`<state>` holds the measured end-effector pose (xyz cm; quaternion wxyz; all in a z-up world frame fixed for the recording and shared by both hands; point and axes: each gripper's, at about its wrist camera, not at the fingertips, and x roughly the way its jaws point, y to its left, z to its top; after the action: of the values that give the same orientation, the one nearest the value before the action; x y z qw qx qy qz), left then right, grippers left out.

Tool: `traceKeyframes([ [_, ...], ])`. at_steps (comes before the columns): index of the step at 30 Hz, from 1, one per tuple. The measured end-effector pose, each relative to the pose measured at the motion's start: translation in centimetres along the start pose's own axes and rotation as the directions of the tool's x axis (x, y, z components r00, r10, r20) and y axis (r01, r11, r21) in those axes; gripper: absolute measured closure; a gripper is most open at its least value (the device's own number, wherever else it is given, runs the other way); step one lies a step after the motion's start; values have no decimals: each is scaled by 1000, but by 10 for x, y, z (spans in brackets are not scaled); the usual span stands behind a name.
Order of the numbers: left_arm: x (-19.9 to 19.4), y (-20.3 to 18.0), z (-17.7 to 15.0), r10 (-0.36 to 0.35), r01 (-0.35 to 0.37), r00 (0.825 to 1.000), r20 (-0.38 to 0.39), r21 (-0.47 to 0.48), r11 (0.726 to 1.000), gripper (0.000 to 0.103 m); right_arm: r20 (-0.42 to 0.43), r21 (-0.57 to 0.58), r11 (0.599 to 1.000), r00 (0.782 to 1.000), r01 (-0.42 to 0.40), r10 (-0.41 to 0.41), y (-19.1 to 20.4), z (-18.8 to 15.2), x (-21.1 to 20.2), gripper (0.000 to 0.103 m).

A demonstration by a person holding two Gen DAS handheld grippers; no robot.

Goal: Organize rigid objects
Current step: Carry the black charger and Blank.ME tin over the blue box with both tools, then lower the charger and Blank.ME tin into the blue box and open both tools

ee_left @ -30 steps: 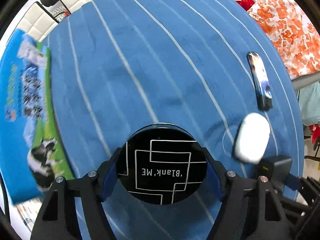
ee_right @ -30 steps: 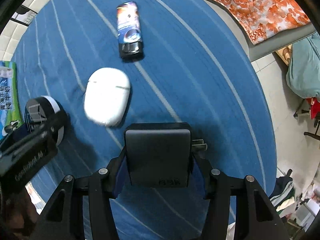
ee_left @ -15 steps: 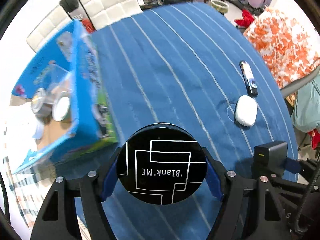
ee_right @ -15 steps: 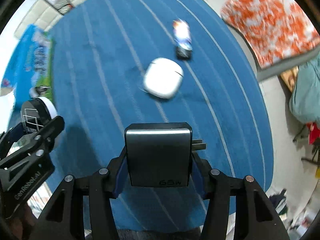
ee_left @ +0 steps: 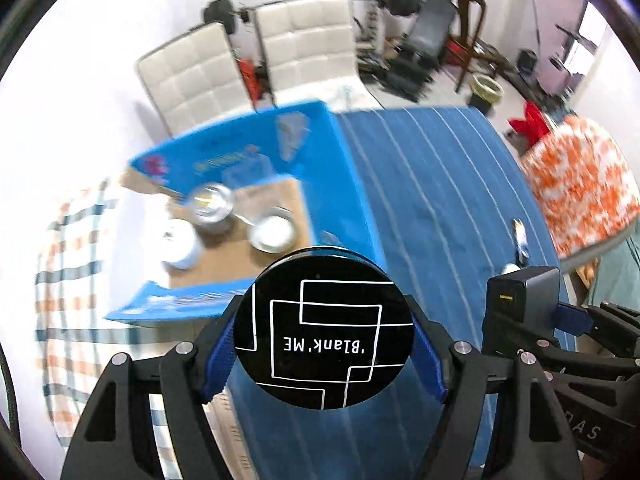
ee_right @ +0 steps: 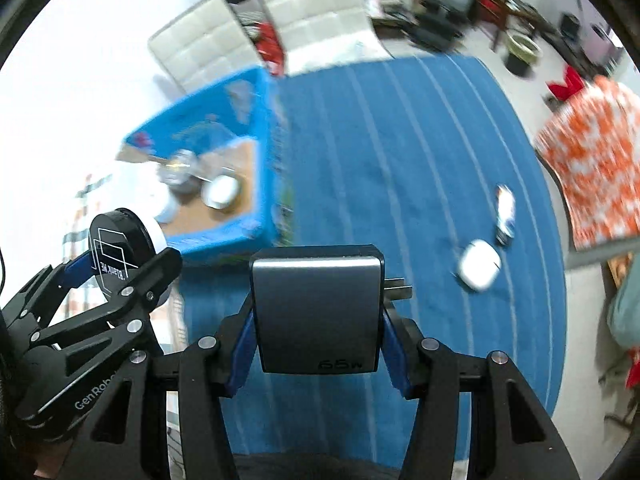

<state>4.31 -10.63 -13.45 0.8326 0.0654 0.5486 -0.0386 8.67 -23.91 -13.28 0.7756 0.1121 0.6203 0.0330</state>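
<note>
Left wrist view. Left gripper [ee_left: 324,332] clamped on a round black tin [ee_left: 324,334], blue pads pressing both sides; white line pattern and upside-down lettering "Blank'ME" on the lid. Tin held in the air, above the near edge of the blue striped cloth [ee_left: 432,184] and close to the near right corner of the open blue box [ee_left: 332,168]. Box standing at the left edge of the cloth, cardboard floor showing, with two shiny round metal containers [ee_left: 272,234] and a white round item [ee_left: 180,246] inside; blurred, no finer detail. Checked cloth [ee_left: 68,280] under and left of the box. At right, right gripper [ee_left: 532,320] seen from the side, gripping a dark grey charger [ee_left: 524,300]. Beyond it, a small patterned lighter-shaped item [ee_left: 520,240] lying on the striped cloth. White padded chairs [ee_left: 248,60] behind the box.

Right wrist view. Right gripper [ee_right: 316,312] clenched on the charger [ee_right: 316,312], "65w" marked near its lower edge, plug prongs sticking out to the right. Charger in the air over the striped cloth [ee_right: 380,140]. Left gripper [ee_right: 120,256] at lower left, holding the tin [ee_right: 114,256], just beside the box [ee_right: 264,152]. White oval case [ee_right: 480,266] and the patterned item [ee_right: 505,216] lying on the cloth at right, near each other, well apart from the box. Orange floral fabric [ee_right: 592,168] past the cloth's right edge.
</note>
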Motion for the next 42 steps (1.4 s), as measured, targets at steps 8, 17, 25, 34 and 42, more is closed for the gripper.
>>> traceKeyframes([
  [8, -26, 62, 8, 84, -80, 995, 60, -70, 994, 30, 21, -105, 993, 998, -48, 51, 74, 21, -7, 46],
  [17, -34, 113, 14, 119, -106, 990, 80, -152, 983, 30, 38, -149, 987, 997, -55, 61, 116, 41, -5, 46],
  [25, -8, 156, 24, 98, -86, 994, 49, -215, 973, 30, -34, -80, 987, 990, -136, 134, 122, 70, 35, 46],
  [34, 88, 206, 21, -69, 22, 989, -134, -327, 945, 30, -184, 60, 982, 965, -177, 185, 127, 102, 141, 46],
  [42, 153, 214, 14, -189, 88, 945, -268, -350, 933, 30, -331, 219, 956, 907, -196, 262, 124, 101, 224, 46],
])
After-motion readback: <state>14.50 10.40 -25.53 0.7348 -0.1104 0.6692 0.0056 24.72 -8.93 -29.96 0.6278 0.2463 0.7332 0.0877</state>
